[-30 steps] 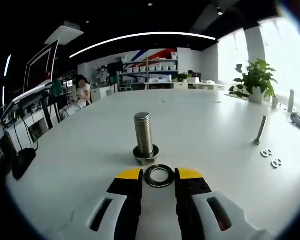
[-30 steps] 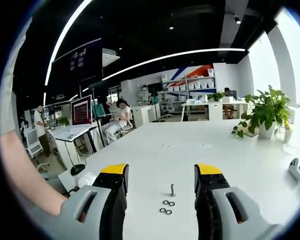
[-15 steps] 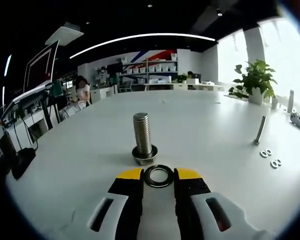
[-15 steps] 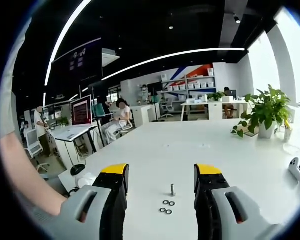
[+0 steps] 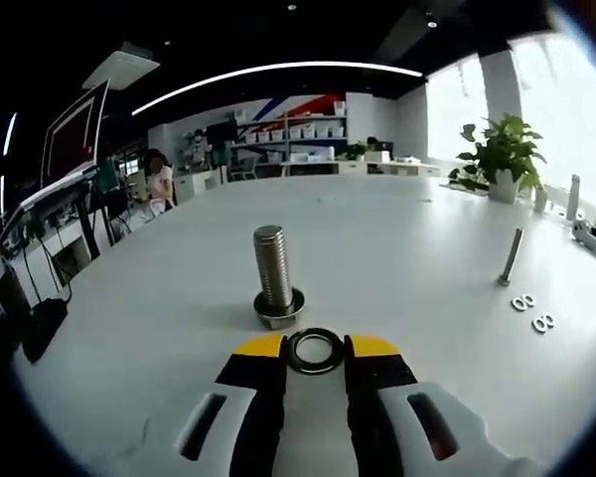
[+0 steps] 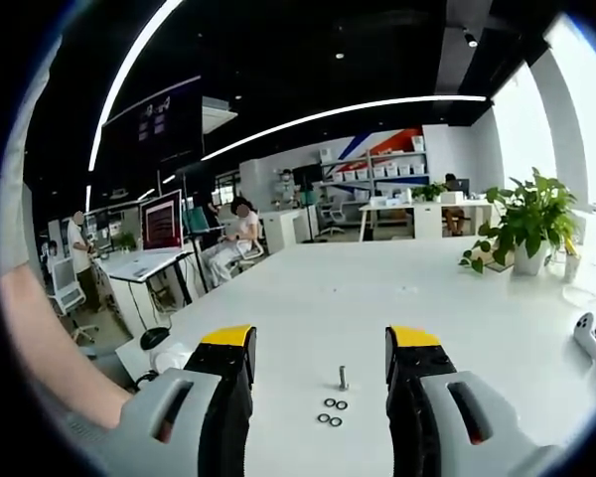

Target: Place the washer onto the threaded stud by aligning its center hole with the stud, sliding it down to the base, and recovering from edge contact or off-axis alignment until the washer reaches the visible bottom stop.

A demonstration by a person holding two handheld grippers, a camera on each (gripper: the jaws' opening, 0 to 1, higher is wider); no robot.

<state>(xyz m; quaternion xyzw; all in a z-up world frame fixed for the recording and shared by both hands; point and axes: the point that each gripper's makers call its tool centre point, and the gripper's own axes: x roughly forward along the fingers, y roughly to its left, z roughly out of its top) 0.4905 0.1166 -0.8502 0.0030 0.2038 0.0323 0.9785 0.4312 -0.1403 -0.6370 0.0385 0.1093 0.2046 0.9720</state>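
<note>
Here, a big white table (image 5: 427, 238) takes up the middle of the left gripper view, and the same white table (image 6: 308, 298) runs across the right gripper view too. A green plant (image 5: 499, 159) in a white pot stands at the upper right of the left gripper view, and the plant (image 6: 528, 224) is at the right in the right gripper view. Shelves (image 5: 308, 134) with white boxes line the far wall at the top middle; what is in the boxes is too small to tell. A thin metal rod (image 5: 508, 258) stands at the right, with four small rings (image 5: 532, 311) lying near it on the table. In the middle stands the threaded stud (image 5: 274, 273), upright on its wide base, with nothing between it and the washer. The washer (image 5: 314, 350) is just below the stud in the picture, apart from it, and lies flat. The left gripper (image 5: 314, 348) has its two yellow-tipped jaws closed on the washer's sides. The right gripper (image 6: 320, 348) has its jaws wide apart and holds nothing. Between them, far off, are a small stud (image 6: 343, 377) and tiny rings (image 6: 330, 410).
</note>
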